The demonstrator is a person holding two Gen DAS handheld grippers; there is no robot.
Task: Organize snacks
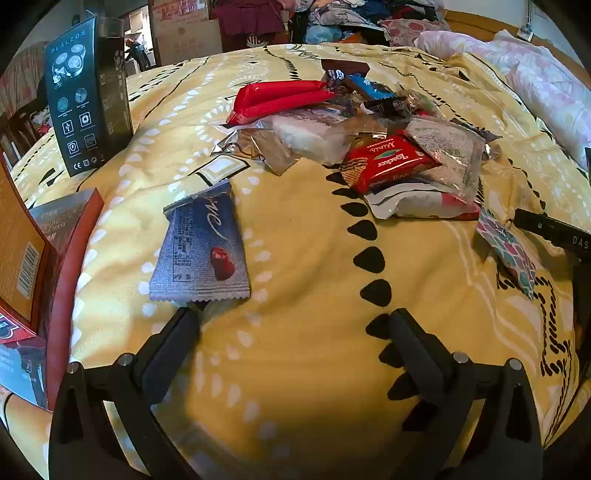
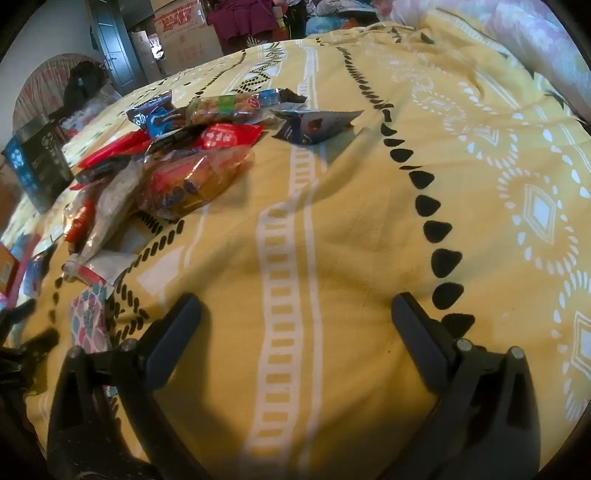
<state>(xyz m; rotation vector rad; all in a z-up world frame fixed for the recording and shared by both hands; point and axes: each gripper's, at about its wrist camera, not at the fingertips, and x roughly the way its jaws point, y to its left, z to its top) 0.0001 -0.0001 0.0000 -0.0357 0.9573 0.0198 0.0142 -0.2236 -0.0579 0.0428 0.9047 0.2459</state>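
A heap of snack packets [image 1: 369,125] lies on the yellow patterned bedspread [image 1: 306,258], with a red wafer pack [image 1: 391,162] at its front and long red packets [image 1: 280,98] at its back. A blue-grey sachet [image 1: 203,247] lies apart, just beyond the left finger of my left gripper [image 1: 291,325], which is open and holds nothing. In the right wrist view the same heap [image 2: 173,162] sits upper left, and a dark blue packet [image 2: 317,125] lies alone past it. My right gripper [image 2: 295,314] is open over bare bedspread [image 2: 332,229]. A small patterned packet [image 2: 90,321] lies near its left finger.
A tall black product box [image 1: 88,96] stands at the left, with red and brown boxes [image 1: 55,258] lower left. Pink pillows [image 1: 535,81] and piled clothes [image 1: 351,18] line the far side. The right gripper's black body [image 1: 554,232] shows at the right edge.
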